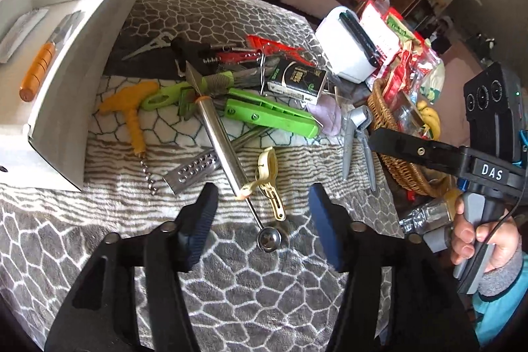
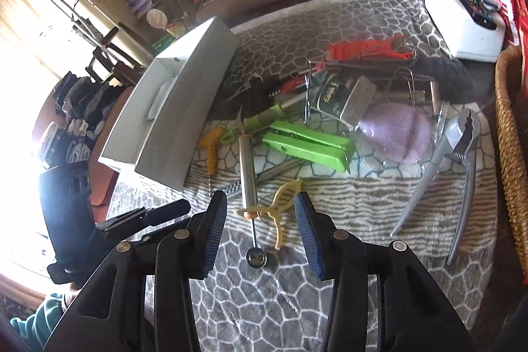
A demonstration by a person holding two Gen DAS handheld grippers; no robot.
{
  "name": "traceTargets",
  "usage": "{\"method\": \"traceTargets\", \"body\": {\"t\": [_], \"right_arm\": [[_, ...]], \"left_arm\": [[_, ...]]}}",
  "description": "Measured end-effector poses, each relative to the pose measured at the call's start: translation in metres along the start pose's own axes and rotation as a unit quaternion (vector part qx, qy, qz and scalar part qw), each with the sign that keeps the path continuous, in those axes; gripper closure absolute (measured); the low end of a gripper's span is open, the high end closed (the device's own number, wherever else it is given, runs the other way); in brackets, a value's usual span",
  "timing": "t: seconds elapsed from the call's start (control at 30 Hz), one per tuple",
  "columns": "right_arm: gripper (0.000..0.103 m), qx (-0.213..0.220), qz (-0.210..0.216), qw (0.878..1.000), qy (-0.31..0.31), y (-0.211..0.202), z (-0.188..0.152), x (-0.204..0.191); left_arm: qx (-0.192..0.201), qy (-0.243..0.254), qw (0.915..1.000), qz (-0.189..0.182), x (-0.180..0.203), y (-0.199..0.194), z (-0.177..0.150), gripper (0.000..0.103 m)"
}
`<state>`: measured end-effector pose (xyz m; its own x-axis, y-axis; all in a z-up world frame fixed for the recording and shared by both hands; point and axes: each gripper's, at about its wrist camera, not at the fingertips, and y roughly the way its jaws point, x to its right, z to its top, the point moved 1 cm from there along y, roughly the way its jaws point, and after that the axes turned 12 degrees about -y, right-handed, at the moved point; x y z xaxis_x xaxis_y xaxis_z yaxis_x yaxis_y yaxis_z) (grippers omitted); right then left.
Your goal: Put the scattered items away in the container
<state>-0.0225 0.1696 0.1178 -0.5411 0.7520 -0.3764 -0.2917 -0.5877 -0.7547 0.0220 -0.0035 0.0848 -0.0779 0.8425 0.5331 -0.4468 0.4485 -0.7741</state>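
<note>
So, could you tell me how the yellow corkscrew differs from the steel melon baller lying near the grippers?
The yellow corkscrew is short and T-shaped with a plastic handle; the steel melon baller is long, straight and shiny metal. The corkscrew ends in a spiral; the baller ends in a round scoop. The corkscrew lies by the white container; the baller crosses other tools. Both rest ungripped on the blanket.

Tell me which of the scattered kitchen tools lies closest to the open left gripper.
The steel melon baller, whose small round scoop points between the left gripper fingers. The cream peeler lies just beside it; the yellow corkscrew and green tool sit farther back.
</note>
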Motion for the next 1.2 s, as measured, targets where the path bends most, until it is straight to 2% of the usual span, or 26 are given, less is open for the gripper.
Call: {"method": "traceTargets", "body": {"t": [0.1,0.27,0.4,0.43,0.5,0.53,0.57,0.63,0.67,0.8,0.93,0.97,1.0,1.03,1.1,1.2], "right_arm": [[0.058,-0.022,-0.011,1.000,-0.006,0.025,-0.014,0.003],[0.063,-0.048,-0.007,0.999,0.002,0.061,-0.036,0.008],[0.066,-0.068,-0.032,0.996,-0.043,0.080,-0.040,-0.004],[0.069,-0.076,-0.040,0.995,-0.055,0.085,-0.041,-0.007],[0.082,-0.086,-0.043,0.993,-0.064,0.093,-0.044,-0.008],[0.091,-0.087,-0.040,0.993,-0.066,0.094,-0.046,-0.008],[0.092,-0.085,-0.040,0.993,-0.068,0.094,-0.047,-0.007],[0.095,-0.080,-0.033,0.994,-0.065,0.092,-0.049,-0.005],[0.095,-0.080,-0.028,0.995,-0.060,0.091,-0.049,-0.003],[0.095,-0.081,-0.025,0.995,-0.054,0.088,-0.050,0.004],[0.095,-0.072,-0.023,0.996,-0.049,0.084,-0.054,0.007],[0.095,-0.069,-0.023,0.996,-0.051,0.082,-0.056,0.008],[0.095,-0.066,-0.024,0.996,-0.051,0.080,-0.056,0.008],[0.095,-0.063,-0.024,0.996,-0.049,0.078,-0.057,0.009],[0.095,-0.061,-0.025,0.997,-0.046,0.076,-0.056,0.009],[0.095,-0.061,-0.032,0.996,-0.051,0.070,-0.055,0.008]], "left_arm": [[-0.013,-0.012,0.9998,0.003,-0.005,0.015,-0.003,0.037],[-0.027,0.024,0.9992,0.019,-0.007,0.029,-0.003,0.040],[-0.024,0.060,0.9973,0.036,-0.006,0.028,-0.001,0.040],[-0.026,0.071,0.9963,0.041,-0.005,0.029,0.000,0.040],[-0.036,0.100,0.9931,0.050,0.001,0.034,0.001,0.040],[-0.043,0.120,0.9903,0.056,0.005,0.038,0.000,0.040],[-0.050,0.141,0.9867,0.063,0.010,0.042,0.000,0.042],[-0.066,0.177,0.9794,0.072,0.018,0.050,-0.001,0.067],[-0.074,0.189,0.9762,0.076,0.022,0.053,-0.001,0.070],[-0.089,0.226,0.9663,0.087,0.028,0.064,0.001,0.071],[-0.098,0.242,0.9617,0.083,0.028,0.069,0.003,0.071],[-0.103,0.244,0.9612,0.076,0.028,0.069,0.001,0.073],[-0.104,0.251,0.9596,0.073,0.029,0.069,0.000,0.079],[-0.104,0.258,0.9577,0.073,0.030,0.069,-0.002,0.092],[-0.101,0.260,0.9574,0.074,0.032,0.068,-0.004,0.094],[-0.098,0.247,0.9615,0.069,0.033,0.064,-0.003,0.094]]}}
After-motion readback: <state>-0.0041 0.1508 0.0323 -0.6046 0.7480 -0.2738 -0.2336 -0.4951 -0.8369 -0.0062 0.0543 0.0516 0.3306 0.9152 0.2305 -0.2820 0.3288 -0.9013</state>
